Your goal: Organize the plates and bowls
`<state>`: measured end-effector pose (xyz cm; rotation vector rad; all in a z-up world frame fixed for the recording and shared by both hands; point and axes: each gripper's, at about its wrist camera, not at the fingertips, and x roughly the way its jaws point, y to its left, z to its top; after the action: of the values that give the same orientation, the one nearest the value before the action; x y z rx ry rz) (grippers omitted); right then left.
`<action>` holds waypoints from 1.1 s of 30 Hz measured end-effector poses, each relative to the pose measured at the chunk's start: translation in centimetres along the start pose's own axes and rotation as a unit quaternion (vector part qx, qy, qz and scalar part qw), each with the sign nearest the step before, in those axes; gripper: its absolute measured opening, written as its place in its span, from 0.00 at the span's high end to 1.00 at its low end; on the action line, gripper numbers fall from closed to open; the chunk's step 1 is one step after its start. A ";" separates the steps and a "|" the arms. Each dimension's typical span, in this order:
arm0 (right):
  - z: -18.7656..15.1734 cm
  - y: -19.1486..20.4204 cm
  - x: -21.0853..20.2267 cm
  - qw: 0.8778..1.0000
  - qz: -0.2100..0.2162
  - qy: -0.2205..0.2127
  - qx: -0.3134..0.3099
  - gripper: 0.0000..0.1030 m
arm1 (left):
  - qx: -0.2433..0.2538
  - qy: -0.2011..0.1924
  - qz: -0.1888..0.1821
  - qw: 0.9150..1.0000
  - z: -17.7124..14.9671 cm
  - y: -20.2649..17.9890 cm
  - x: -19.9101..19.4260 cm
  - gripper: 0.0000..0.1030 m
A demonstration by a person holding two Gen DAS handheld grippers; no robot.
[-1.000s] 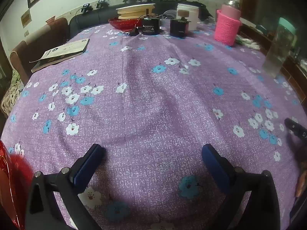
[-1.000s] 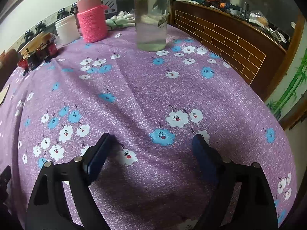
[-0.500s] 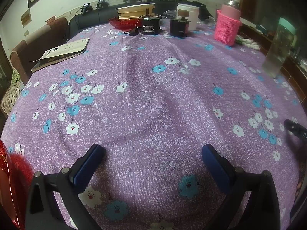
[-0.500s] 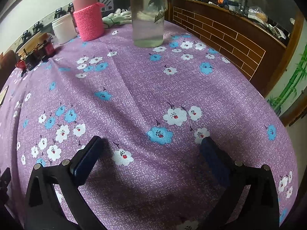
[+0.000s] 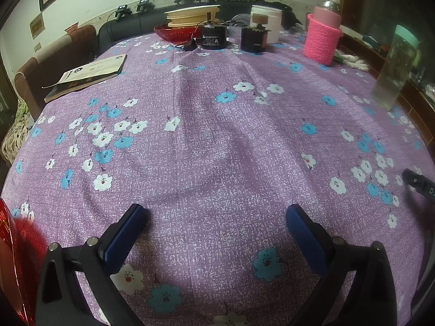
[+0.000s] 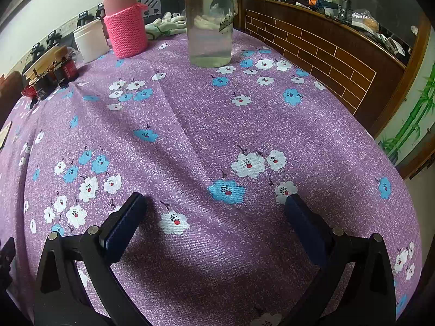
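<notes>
Red dish [image 5: 13, 266] cut off by left edge, blurred; clear bottle [image 6: 208, 19] cropped at top; book [image 6: 4, 133] barely showing.

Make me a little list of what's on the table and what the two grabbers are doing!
table: covered by a purple flowered cloth
dishes: red bowl with tan plates stacked on it, at the far edge
other red dish: a blurred edge at the near left
drinks: pink knitted bottle; clear bottle
other things: book, white jar, two black boxes
left gripper: jaws wide apart, holding nothing
right gripper: jaws wide apart, holding nothing
</notes>
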<state>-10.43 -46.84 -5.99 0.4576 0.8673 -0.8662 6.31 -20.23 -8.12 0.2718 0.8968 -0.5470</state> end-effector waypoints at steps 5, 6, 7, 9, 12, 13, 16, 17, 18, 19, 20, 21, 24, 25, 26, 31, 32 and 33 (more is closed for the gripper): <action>0.0 0.0 0.0 1.000 0.000 0.000 0.000 0.01 | 0.000 0.000 0.000 1.000 -0.1 -0.1 -0.1 0.00; 0.0 0.0 0.0 1.000 0.000 0.000 0.000 0.01 | 0.000 0.000 0.000 1.000 -0.1 -0.1 -0.1 0.00; 0.0 0.0 0.0 1.000 0.000 0.000 0.000 0.01 | 0.000 0.000 0.000 1.000 -0.1 0.0 0.0 0.00; 0.0 0.0 0.0 1.000 0.000 0.000 0.000 0.01 | 0.000 0.000 0.000 1.000 0.0 0.0 0.0 0.00; 0.0 0.0 0.0 1.000 0.000 0.000 0.000 0.01 | 0.000 0.000 0.000 1.000 -0.1 -0.1 -0.1 0.00; 0.0 0.0 0.0 1.000 0.000 0.000 0.000 0.01 | 0.000 0.000 0.000 1.000 0.0 0.0 0.0 0.00; 0.0 0.0 0.0 1.000 0.000 0.000 0.000 0.01 | 0.000 0.000 0.000 1.000 0.0 0.0 0.0 0.00; 0.0 0.0 0.0 1.000 0.000 0.000 0.000 0.01 | 0.000 0.000 0.000 1.000 0.1 0.0 0.0 0.00; 0.0 0.0 0.0 1.000 0.000 0.000 0.000 0.01 | 0.000 0.000 0.000 1.000 0.1 0.0 0.0 0.00; 0.1 0.0 0.0 1.000 0.000 0.000 0.000 0.01 | 0.000 0.000 0.000 1.000 0.0 0.0 0.0 0.00; 0.0 0.0 0.0 1.000 0.000 0.000 0.000 0.01 | 0.000 0.000 0.000 1.000 0.0 0.0 0.0 0.00; 0.0 0.0 0.0 1.000 0.000 0.000 0.000 0.01 | 0.000 0.000 0.000 1.000 0.1 0.0 0.1 0.00; 0.0 0.0 0.0 1.000 0.000 0.000 0.000 0.01 | 0.000 0.000 0.000 1.000 0.1 0.0 0.0 0.00; 0.0 0.0 0.0 1.000 0.000 0.000 0.000 0.01 | 0.000 0.000 0.000 1.000 0.0 0.0 0.0 0.00; 0.0 0.0 0.0 1.000 0.000 0.000 0.000 0.01 | 0.000 0.000 0.000 1.000 0.1 0.0 0.0 0.00; 0.1 0.0 0.0 1.000 0.000 0.000 0.000 0.01 | 0.000 0.000 0.000 1.000 0.0 0.0 0.0 0.00; 0.1 0.0 0.0 1.000 0.000 0.000 0.000 0.01 | 0.000 0.000 0.000 1.000 0.1 0.0 0.0 0.00; 0.1 0.0 0.0 1.000 0.000 0.000 0.000 0.01 | 0.000 0.000 0.000 1.000 0.1 0.1 0.0 0.00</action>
<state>-10.37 -46.92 -5.96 0.4577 0.8673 -0.8663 6.40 -20.22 -8.09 0.2715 0.8972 -0.5467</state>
